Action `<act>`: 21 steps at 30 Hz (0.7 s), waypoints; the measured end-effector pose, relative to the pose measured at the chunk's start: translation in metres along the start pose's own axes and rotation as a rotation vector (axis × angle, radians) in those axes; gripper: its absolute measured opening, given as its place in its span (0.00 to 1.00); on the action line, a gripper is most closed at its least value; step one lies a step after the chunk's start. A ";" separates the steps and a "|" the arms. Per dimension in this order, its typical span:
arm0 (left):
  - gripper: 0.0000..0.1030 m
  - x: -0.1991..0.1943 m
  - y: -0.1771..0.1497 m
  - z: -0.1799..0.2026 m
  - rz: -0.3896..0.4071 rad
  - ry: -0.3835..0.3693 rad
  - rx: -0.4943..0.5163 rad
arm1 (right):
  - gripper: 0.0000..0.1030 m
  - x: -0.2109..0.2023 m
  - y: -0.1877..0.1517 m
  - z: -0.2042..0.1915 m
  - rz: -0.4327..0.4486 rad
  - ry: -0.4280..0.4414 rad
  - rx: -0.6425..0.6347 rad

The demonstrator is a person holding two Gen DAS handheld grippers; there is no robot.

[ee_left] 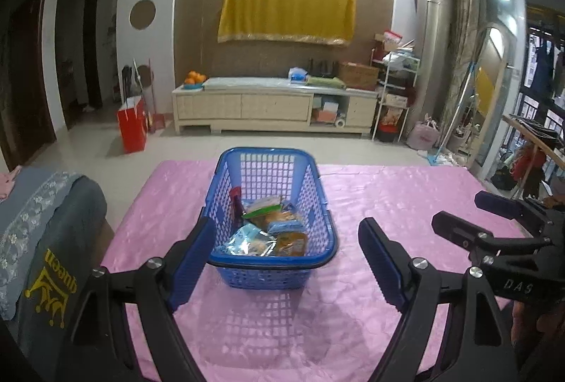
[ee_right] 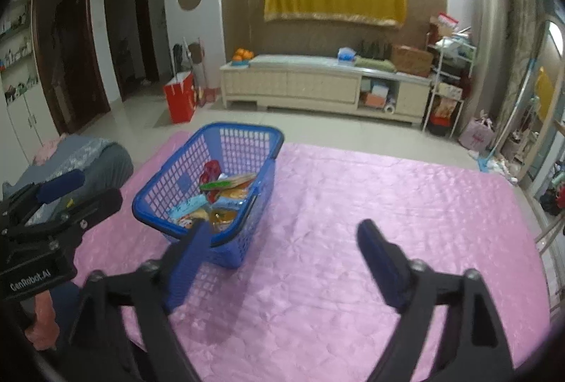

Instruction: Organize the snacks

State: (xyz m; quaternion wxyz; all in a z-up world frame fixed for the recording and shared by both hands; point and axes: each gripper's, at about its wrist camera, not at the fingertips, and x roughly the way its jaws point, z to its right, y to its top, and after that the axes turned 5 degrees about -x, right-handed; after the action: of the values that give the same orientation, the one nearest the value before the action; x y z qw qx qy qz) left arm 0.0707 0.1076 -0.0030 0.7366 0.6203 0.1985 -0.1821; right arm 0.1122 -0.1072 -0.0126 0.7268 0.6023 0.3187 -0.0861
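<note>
A blue plastic basket (ee_left: 272,157) stands on the pink tablecloth (ee_left: 388,198) and holds several snack packets (ee_left: 272,230). My left gripper (ee_left: 286,240) is open and empty, held above the cloth just in front of the basket. The basket also shows in the right wrist view (ee_right: 243,131), to the left, with the snack packets (ee_right: 219,202) inside. My right gripper (ee_right: 282,240) is open and empty over bare cloth to the right of the basket. The right gripper also shows at the right edge of the left wrist view (ee_left: 455,212), and the left gripper at the left edge of the right wrist view (ee_right: 84,189).
A grey garment with yellow print (ee_left: 53,251) lies at the table's left edge. Beyond the table are tiled floor, a red bag (ee_left: 132,127), a low cream cabinet (ee_left: 275,108) and a cluttered rack (ee_left: 395,92) at the back right.
</note>
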 end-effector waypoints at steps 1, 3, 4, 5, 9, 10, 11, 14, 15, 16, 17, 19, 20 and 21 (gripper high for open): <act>0.79 -0.004 -0.001 0.002 0.005 -0.006 0.002 | 0.86 -0.003 0.000 0.001 0.003 -0.001 0.005; 0.83 -0.013 -0.002 0.008 0.021 -0.007 0.017 | 0.87 -0.015 -0.002 0.004 0.020 -0.012 0.011; 0.84 -0.017 -0.002 0.009 0.031 -0.004 0.026 | 0.92 -0.022 -0.004 0.006 0.029 -0.017 0.012; 0.89 -0.021 -0.003 0.011 0.045 0.008 0.032 | 1.00 -0.028 -0.006 0.008 0.046 -0.023 0.014; 1.00 -0.033 -0.006 0.017 0.069 0.011 0.048 | 1.00 -0.049 -0.013 0.013 0.118 -0.023 0.020; 1.00 -0.036 -0.007 0.019 0.076 0.012 0.049 | 1.00 -0.053 -0.015 0.014 0.126 -0.024 0.022; 1.00 -0.037 -0.007 0.019 0.079 0.018 0.049 | 1.00 -0.055 -0.016 0.015 0.134 -0.024 0.024; 1.00 -0.042 -0.008 0.022 0.079 0.023 0.048 | 1.00 -0.064 -0.023 0.018 0.145 -0.036 0.038; 1.00 -0.043 -0.010 0.022 0.079 0.021 0.049 | 1.00 -0.066 -0.025 0.018 0.143 -0.035 0.041; 1.00 -0.045 -0.011 0.024 0.082 0.020 0.051 | 1.00 -0.069 -0.027 0.018 0.143 -0.034 0.044; 1.00 -0.045 -0.012 0.025 0.080 0.015 0.054 | 1.00 -0.071 -0.029 0.018 0.142 -0.036 0.043; 1.00 -0.045 -0.014 0.030 0.071 0.007 0.062 | 1.00 -0.075 -0.032 0.016 0.145 -0.049 0.035; 1.00 -0.046 -0.016 0.033 0.070 0.003 0.066 | 1.00 -0.077 -0.033 0.016 0.151 -0.052 0.034; 1.00 -0.046 -0.017 0.034 0.069 0.002 0.070 | 1.00 -0.078 -0.034 0.015 0.155 -0.055 0.038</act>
State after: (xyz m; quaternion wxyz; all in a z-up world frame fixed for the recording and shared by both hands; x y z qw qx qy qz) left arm 0.0250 0.0719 0.0119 0.7203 0.6522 0.1712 -0.1627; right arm 0.0399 -0.1502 0.0049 0.7283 0.6361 0.2494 -0.0521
